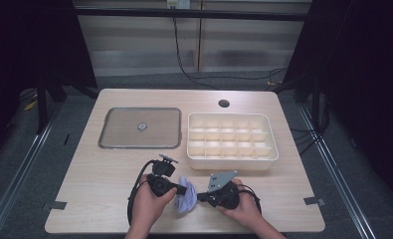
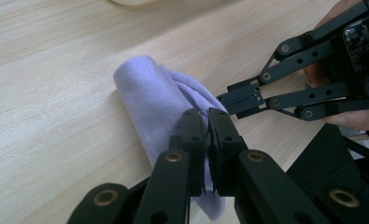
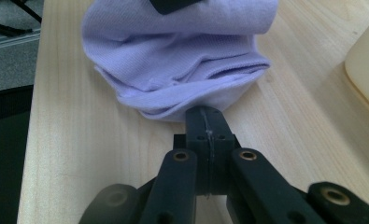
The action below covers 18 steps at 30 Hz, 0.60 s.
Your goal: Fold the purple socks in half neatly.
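A folded lavender cloth (image 1: 186, 200) lies near the table's front edge, between the two grippers. My left gripper (image 1: 183, 189) comes at it from the left. In the left gripper view its jaws (image 2: 208, 115) are pressed together on the cloth's (image 2: 145, 93) right edge. My right gripper (image 1: 200, 197) meets the cloth from the right. Its jaws (image 3: 205, 113) are shut on the near fold of the cloth (image 3: 173, 60). The right gripper's tip (image 2: 223, 100) also shows in the left gripper view, touching the cloth. A hand holds each gripper.
A white tray (image 1: 271, 149) with several compartments stands behind the grippers, right of centre. A flat grey-framed panel (image 1: 140, 144) lies to its left. A round hole (image 1: 224, 103) sits in the table's far side. The table's front edge is close below the hands.
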Tool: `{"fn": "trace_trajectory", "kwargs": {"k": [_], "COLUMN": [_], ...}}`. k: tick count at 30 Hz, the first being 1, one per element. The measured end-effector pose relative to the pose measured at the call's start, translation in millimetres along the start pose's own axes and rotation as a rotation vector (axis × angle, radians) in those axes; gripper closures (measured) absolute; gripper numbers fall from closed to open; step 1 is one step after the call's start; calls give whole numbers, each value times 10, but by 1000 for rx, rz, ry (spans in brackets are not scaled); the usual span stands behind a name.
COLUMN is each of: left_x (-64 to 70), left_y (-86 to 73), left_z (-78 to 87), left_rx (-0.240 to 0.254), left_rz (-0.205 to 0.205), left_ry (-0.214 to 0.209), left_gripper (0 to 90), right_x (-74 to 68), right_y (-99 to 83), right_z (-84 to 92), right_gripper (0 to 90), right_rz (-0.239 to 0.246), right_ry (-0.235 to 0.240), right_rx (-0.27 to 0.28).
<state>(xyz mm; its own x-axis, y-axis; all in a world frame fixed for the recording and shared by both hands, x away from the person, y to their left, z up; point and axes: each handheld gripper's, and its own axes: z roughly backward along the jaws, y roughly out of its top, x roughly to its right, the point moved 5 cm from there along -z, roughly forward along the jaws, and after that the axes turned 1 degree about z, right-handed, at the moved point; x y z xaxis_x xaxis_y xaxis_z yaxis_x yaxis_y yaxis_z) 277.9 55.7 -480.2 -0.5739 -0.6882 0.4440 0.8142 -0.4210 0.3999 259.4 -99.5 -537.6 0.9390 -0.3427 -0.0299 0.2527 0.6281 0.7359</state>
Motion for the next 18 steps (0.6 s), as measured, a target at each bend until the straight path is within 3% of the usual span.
{"fn": "trace_trajectory", "kwargs": {"k": [18], "left_x": [75], "left_y": [29], "left_z": [-42], "left_rx": [15], "left_rz": [-5], "left_ry": [-1], "left_gripper": [862], "right_x": [-28], "right_y": [11], "right_z": [-20], "right_gripper": [900], "right_rz": [-3], "right_ry": [0], "right_rx": [7]}}
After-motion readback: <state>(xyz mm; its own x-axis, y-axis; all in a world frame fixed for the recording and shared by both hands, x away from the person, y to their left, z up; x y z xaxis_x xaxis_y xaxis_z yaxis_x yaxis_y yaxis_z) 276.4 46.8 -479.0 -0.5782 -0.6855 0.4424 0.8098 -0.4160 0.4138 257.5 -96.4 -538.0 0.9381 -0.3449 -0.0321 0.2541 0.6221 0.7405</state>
